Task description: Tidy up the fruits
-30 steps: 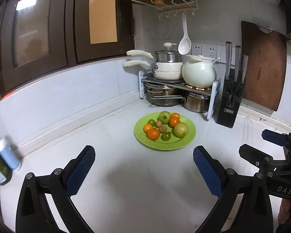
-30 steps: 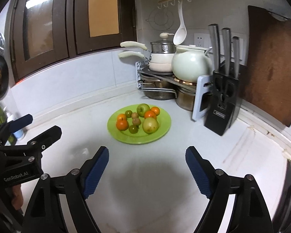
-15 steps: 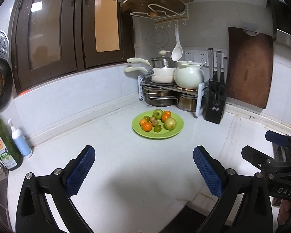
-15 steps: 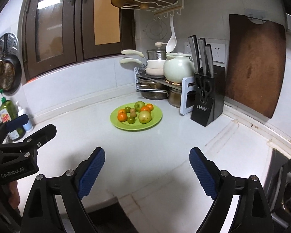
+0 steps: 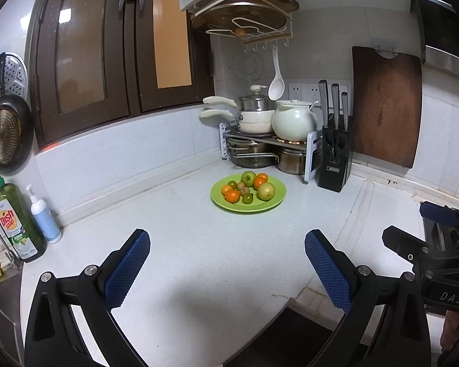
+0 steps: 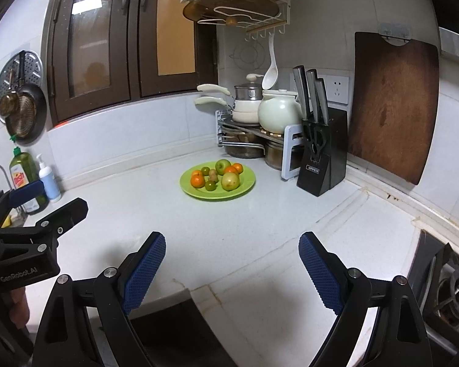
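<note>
Looks close to done, maybe all done. All the fruit in view piled on the green plate (image 5: 248, 209), far off at 12 o'clock from both tools, near the back corner of the desk (image 5: 183, 244). On the plate: a green apple (image 5: 248, 178) at 12 o'clock, a big yellow-green fruit (image 5: 266, 191) at 3 o'clock, oranges (image 5: 232, 195) at 1 and 9 o'clock, small green ones (image 5: 247, 198) and little brown ones (image 5: 244, 190) near the middle. No fruit seen loose on the desk. None by the knife block (image 5: 335, 165) at 2 o'clock from the plate, and none by the soap bottles (image 5: 18, 223) far over at 9 o'clock.

Left tool (image 5: 228, 240): spread wide, with nothing between the blue pads (image 5: 127, 269) and nothing held. Right tool (image 6: 232, 241): also wide, jaws just opened a bit more, nothing between them either. Both well apart from the plate, out over the near edge of the desk.

Left to do, at a guess: not much. Maybe only a last look, or a tidier sort by kind, with oranges and green ones mixed together on the plate. Hard to say if wanted. No way to tell about fruit outside these two views.
</note>
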A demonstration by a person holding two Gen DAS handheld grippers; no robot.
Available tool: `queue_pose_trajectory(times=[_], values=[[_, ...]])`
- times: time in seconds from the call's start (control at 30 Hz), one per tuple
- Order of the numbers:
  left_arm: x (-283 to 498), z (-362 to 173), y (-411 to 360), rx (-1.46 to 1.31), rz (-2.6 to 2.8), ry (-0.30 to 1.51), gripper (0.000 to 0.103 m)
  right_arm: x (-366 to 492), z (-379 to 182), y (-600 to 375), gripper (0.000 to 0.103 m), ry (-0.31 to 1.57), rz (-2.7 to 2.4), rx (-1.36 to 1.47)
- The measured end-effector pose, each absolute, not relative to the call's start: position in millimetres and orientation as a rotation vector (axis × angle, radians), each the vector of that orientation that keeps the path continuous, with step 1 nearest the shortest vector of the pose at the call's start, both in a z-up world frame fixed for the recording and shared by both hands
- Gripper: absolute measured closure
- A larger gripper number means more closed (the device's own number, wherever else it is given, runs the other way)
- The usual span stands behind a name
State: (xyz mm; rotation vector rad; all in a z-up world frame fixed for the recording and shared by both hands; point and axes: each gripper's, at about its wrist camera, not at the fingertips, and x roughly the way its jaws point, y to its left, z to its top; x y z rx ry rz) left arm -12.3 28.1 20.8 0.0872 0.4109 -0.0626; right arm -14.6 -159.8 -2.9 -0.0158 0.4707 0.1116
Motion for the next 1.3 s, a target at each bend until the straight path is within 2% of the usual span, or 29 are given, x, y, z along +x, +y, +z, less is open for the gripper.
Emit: queue_pose_trajectory(times=[1.3], values=[[-29.3, 23.2, 28.3, 0.095, -0.045, 0.384, 0.000, -25.3, -1.9, -162.9, 0.014, 0.461, 0.125, -0.016]])
